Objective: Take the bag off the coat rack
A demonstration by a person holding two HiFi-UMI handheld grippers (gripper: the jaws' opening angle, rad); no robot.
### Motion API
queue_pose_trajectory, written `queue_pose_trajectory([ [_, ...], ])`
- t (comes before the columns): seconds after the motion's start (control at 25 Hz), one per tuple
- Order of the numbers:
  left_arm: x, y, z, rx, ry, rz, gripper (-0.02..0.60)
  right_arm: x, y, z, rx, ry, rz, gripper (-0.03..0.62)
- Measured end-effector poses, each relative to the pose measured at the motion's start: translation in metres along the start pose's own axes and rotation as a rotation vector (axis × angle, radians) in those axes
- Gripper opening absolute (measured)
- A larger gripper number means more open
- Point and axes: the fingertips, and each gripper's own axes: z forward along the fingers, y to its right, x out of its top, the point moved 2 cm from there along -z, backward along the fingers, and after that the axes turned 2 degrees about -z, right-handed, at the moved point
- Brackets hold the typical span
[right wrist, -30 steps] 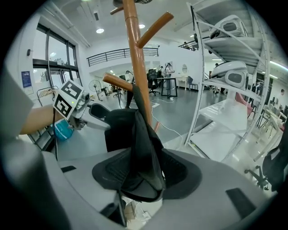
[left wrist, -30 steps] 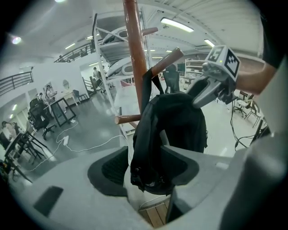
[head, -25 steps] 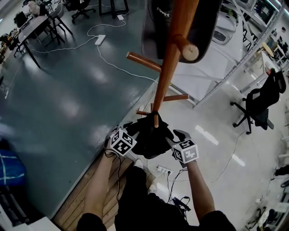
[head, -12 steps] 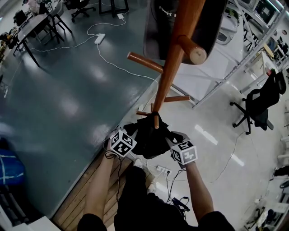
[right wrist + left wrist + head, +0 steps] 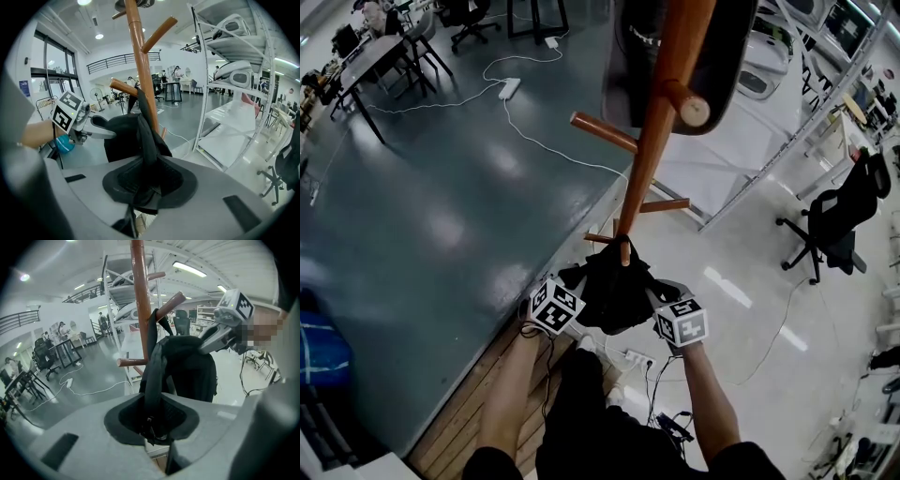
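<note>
A black bag (image 5: 609,291) hangs from a low peg (image 5: 624,251) of the wooden coat rack (image 5: 652,159). My left gripper (image 5: 574,298) is at the bag's left side and my right gripper (image 5: 652,298) at its right. In the left gripper view a black strap (image 5: 152,376) runs down into the left gripper (image 5: 152,425), whose jaws have just been closing and now pinch it. In the right gripper view a fold of the bag (image 5: 140,136) is pinched in the right gripper (image 5: 143,187), whose jaws have also just been closing. The fingertips are hidden behind the bag in the head view.
A second dark item (image 5: 727,47) hangs high on the rack. A metal shelving frame (image 5: 206,93) stands to the right. An office chair (image 5: 839,211) is further right, and a power strip (image 5: 637,354) with cables lies by the person's feet. Tables (image 5: 375,52) stand far left.
Both grippers have drawn in a little against the bag's sides, the right one shifting slightly left and down. The bag still hangs on its peg.
</note>
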Motion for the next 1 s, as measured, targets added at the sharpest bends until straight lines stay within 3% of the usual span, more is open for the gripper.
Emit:
queue_pose_trajectory([
  [0.64, 0.021, 0.053, -0.059, 0.049, 0.049, -0.027, 0.08, -0.001, -0.018, -0.073, 0.013, 0.077, -0.041, 0.067],
  [1.0, 0.01, 0.101, -0.121, 0.085, 0.065, -0.051, 0.08, -0.015, -0.058, -0.129, 0.064, 0.096, -0.085, 0.064],
])
